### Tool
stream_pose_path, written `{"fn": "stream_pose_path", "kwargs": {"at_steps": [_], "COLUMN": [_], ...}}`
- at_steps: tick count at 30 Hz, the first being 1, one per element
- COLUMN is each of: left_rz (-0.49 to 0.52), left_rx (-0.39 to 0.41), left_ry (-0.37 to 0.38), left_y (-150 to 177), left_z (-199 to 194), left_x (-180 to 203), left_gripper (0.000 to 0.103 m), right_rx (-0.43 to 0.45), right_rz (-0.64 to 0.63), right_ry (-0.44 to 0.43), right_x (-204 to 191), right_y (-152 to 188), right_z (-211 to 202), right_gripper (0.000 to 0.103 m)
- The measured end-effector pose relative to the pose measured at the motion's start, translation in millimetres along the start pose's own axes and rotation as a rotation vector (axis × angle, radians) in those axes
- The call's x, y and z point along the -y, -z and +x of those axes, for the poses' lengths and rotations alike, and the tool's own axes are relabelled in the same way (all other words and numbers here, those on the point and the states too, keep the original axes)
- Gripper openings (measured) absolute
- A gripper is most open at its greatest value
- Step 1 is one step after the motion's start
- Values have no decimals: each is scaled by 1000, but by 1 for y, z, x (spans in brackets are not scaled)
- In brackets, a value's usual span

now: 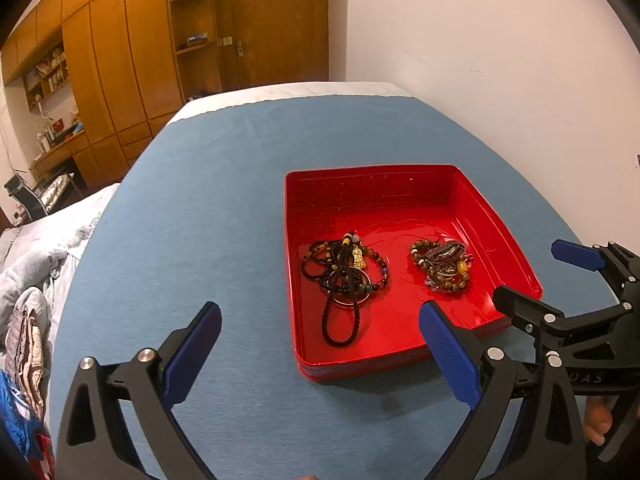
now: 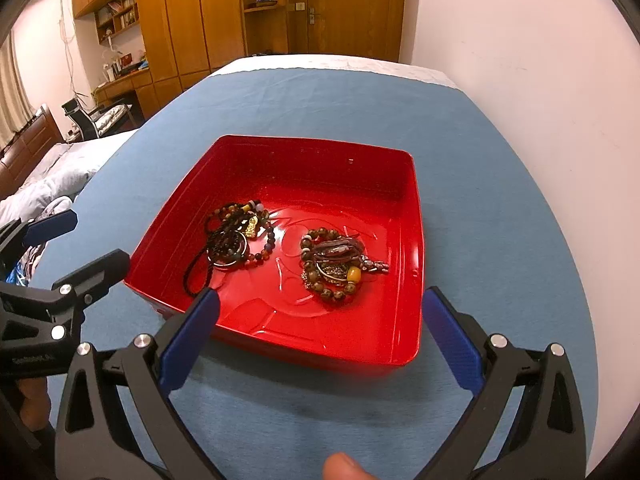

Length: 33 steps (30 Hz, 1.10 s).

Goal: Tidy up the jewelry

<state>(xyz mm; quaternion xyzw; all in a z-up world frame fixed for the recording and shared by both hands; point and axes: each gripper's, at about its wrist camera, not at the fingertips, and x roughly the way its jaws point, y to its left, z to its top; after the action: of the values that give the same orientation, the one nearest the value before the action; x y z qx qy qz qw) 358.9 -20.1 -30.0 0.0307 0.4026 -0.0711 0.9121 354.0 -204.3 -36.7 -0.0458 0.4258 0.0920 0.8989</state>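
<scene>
A red tray (image 1: 400,184) (image 2: 408,320) sits on the blue cloth. Inside lie two piles: a dark bead necklace with a gold pendant and a ring (image 1: 344,276) (image 2: 236,244) on the left, and a brown bead bracelet bundle with a yellow bead (image 1: 442,266) (image 2: 336,266) on the right. My left gripper (image 1: 320,352) is open and empty, just short of the tray's near left corner. My right gripper (image 2: 320,336) is open and empty at the tray's near wall; it also shows in the left wrist view (image 1: 536,280). The left gripper shows at the left of the right wrist view (image 2: 96,240).
The blue cloth (image 1: 208,208) covers a table standing against a white wall (image 1: 500,40) on the right. A bed with grey bedding (image 1: 44,248) lies to the left. Wooden wardrobes (image 1: 120,52) and a door stand behind.
</scene>
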Motion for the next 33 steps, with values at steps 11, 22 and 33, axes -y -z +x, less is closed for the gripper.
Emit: {"fn": "stream_pose_path", "kwargs": {"at_steps": [11,22,33], "left_rz": [3,16,15], "left_rx": [3,20,23], "left_ry": [-2,-7,-9], "left_y": [0,0,0], "left_z": [0,-4,-5], "left_x": [2,3,2], "left_gripper": [99,99,99], "right_rx": [2,3,4], "right_rz": [0,-1,-1], "right_ry": [1,4,4], "right_x": [1,1,1], "right_y": [0,-1,-1], "right_z": [-1,-1,-2], "right_gripper": [100,100,100]}}
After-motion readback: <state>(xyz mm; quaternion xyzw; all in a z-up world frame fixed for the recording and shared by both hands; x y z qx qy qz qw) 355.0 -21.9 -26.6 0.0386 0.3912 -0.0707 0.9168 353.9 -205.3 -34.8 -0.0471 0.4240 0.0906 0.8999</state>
